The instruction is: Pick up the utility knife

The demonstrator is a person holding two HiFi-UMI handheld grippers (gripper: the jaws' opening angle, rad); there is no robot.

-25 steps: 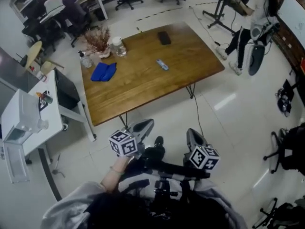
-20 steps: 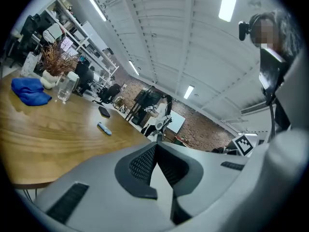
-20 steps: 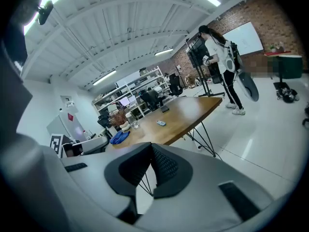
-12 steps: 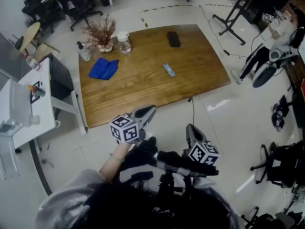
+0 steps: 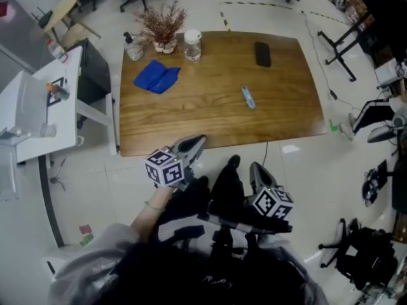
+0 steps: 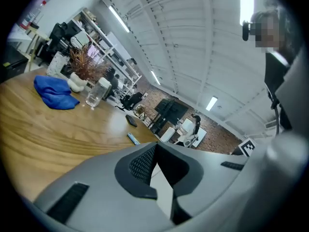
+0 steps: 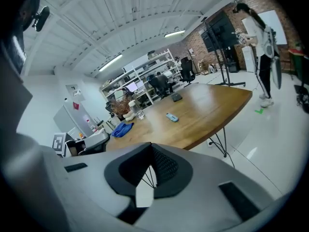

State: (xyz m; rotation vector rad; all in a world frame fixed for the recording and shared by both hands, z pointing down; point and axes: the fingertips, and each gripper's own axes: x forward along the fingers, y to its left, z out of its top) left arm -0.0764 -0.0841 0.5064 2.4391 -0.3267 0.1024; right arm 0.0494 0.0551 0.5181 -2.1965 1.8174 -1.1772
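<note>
The utility knife [image 5: 248,98] is a small light-blue bar lying flat near the middle of the wooden table [image 5: 210,116]. It also shows in the left gripper view [image 6: 133,139] and the right gripper view [image 7: 171,117]. Both grippers are held over the floor, short of the table's near edge and far from the knife. My left gripper [image 5: 197,141] has its jaws together with nothing between them; its tip [image 6: 155,145] points at the table. My right gripper [image 5: 255,169] is shut and empty too, its tip [image 7: 151,147] aimed toward the table's near corner.
On the table's far side lie a blue cloth [image 5: 156,78], a glass jar [image 5: 192,45], a vase of dried flowers [image 5: 162,27], a small bottle [image 5: 132,46] and a black case [image 5: 262,53]. A white side table [image 5: 38,107] stands at the left. A person [image 7: 258,28] stands beyond the table.
The table has swung squarer and nearer in the head view as both grippers travelled across the floor toward its near edge. Both stayed shut and empty.
</note>
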